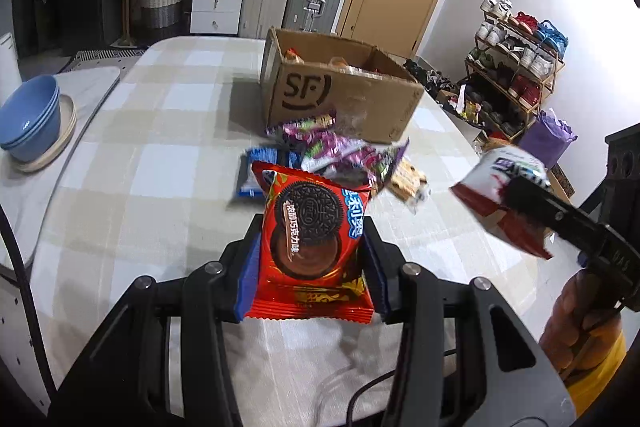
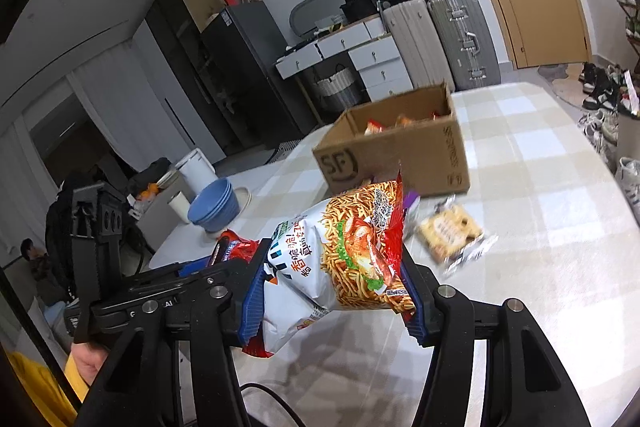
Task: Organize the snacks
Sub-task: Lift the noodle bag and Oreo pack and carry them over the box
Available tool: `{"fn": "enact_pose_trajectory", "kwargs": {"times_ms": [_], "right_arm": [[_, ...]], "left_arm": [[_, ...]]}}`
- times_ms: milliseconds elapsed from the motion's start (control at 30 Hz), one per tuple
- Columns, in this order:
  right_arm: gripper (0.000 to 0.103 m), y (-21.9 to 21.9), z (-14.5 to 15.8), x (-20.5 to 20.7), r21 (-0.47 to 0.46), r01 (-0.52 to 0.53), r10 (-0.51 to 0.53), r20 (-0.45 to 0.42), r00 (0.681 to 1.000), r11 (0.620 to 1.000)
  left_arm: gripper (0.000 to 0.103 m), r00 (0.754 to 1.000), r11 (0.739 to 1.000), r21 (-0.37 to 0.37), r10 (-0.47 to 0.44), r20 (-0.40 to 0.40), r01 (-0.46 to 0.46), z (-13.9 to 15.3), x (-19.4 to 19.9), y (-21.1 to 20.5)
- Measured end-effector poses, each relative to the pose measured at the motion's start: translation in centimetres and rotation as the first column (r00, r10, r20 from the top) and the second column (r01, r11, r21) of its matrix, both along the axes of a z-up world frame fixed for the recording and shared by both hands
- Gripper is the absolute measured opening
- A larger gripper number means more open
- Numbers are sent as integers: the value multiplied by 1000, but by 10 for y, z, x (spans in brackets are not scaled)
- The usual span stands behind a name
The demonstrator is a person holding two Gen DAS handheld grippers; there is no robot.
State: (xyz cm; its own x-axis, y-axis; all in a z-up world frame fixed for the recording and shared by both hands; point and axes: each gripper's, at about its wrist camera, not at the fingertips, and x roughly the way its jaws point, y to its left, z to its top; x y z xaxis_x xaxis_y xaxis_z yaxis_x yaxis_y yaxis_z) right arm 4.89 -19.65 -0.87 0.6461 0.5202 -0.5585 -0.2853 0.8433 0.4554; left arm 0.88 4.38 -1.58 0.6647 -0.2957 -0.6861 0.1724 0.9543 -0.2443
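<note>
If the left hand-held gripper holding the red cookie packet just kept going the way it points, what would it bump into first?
Most likely the pile of loose snack packets on the table, straight ahead of the left hand-held gripper and its red cookie packet. The cardboard box stands just behind them. Depth is hard to judge through this lens.

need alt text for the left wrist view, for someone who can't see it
The left gripper clamps a red Oreo packet above a checked tablecloth. Beyond it, loose snack packets lie in front of an open cardboard box that holds more snacks. At right, the right gripper holds a white and red bag; stacked blue bowls sit at left.
</note>
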Motion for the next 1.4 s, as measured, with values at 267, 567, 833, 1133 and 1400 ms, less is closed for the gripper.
{"fn": "enact_pose_trajectory", "kwargs": {"times_ms": [267,567,833,1133,1400], "right_arm": [[57,-8,27,36,-4,10,-10,4,1000,1000],[57,-12,59,91,12,2,-2,28,1000,1000],[57,-26,83,150,12,36,-37,52,998,999],[57,-10,81,217,-32,44,-43,35,998,999],[57,-1,40,257,-96,41,-44,-30,999,995]], "left_arm": [[42,997,1000,-19,-14,76,15,40,38,2],[42,991,998,-1,-70,110,71,78,90,-14],[42,986,997,16,-83,142,82,117,165,-31],[42,999,998,44,-40,2,40,88,279,-47],[42,995,995,72,-61,-79,66,44,331,-69]]}}
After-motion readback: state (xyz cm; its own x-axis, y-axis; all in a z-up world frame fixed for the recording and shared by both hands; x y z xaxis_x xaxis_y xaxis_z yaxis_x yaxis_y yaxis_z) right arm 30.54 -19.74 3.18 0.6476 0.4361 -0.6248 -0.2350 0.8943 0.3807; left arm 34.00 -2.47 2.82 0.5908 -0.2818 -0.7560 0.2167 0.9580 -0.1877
